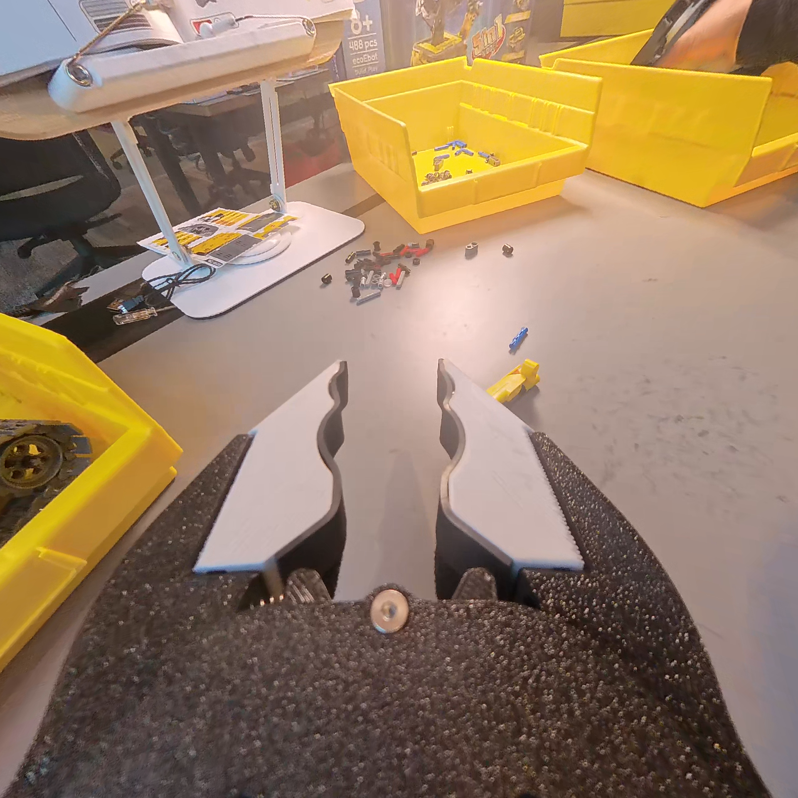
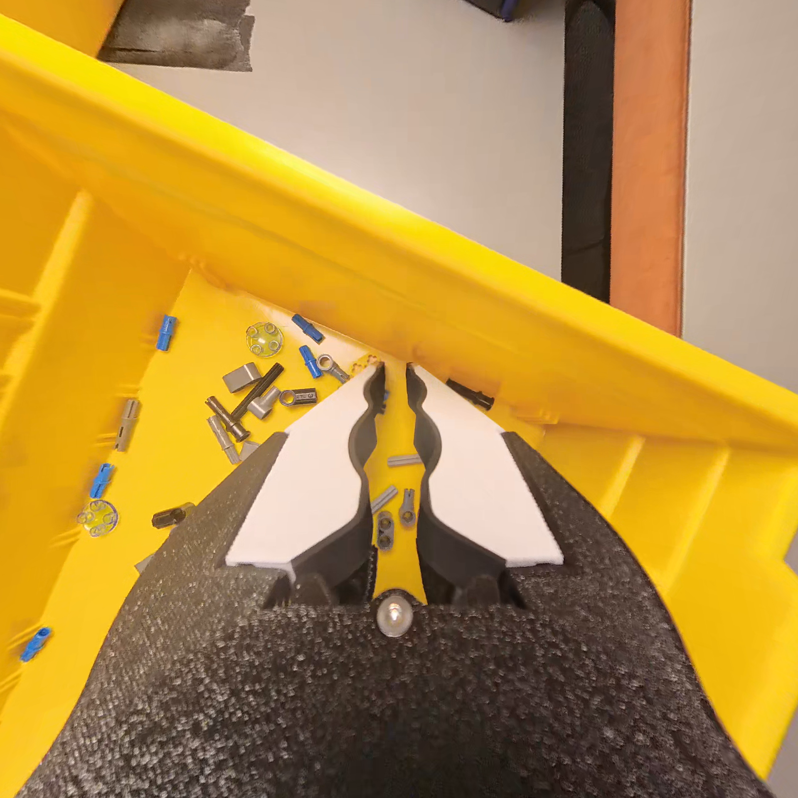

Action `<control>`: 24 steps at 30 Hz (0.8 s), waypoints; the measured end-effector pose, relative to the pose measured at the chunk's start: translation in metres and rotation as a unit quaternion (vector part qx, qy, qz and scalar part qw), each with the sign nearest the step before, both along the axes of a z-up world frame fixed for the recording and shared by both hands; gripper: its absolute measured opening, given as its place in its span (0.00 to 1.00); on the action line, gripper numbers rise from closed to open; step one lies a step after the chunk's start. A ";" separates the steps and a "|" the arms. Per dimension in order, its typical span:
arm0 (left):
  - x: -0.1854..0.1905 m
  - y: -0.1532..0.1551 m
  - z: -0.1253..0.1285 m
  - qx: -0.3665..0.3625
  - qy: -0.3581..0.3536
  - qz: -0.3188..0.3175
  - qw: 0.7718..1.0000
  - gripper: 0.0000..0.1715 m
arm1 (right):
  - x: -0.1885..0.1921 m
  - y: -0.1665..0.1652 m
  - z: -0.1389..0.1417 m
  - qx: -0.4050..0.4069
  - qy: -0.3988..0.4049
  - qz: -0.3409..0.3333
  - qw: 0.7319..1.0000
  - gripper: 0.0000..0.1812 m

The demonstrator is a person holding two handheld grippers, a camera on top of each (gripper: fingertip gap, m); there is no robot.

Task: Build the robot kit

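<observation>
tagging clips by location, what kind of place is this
Probably an office workbench set up for sorting toy building-kit parts: yellow bins on a grey table, loose small plastic pins on it, kit boxes at the back, office chairs beyond.

L gripper [image 1: 392, 371] jaws apart, empty, nr yellow piece [image 1: 516, 382].

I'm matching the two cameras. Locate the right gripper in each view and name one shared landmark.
Left wrist view: right gripper at the top right edge, blurred, in a hand over the far yellow bin.
Right wrist view: it fills the lower centre, fingertips at the bin's inner wall.
Shared landmark: that yellow bin's rim.
</observation>
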State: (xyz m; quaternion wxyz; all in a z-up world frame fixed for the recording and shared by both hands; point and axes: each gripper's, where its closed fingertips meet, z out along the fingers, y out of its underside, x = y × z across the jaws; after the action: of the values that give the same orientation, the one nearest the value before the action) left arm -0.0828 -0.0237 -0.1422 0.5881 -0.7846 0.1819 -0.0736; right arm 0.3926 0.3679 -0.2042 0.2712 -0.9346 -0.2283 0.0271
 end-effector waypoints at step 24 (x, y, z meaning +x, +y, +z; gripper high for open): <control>0.002 0.000 -0.001 -0.003 0.004 -0.007 1.000 0.23 | -0.011 -0.024 -0.002 -0.035 0.054 0.018 0.998 0.10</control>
State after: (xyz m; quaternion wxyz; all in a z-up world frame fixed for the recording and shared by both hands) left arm -0.0809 -0.0236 -0.1437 0.5845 -0.7855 0.1890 -0.0752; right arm 0.3812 0.3440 -0.2059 0.2500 -0.9365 -0.2287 0.0899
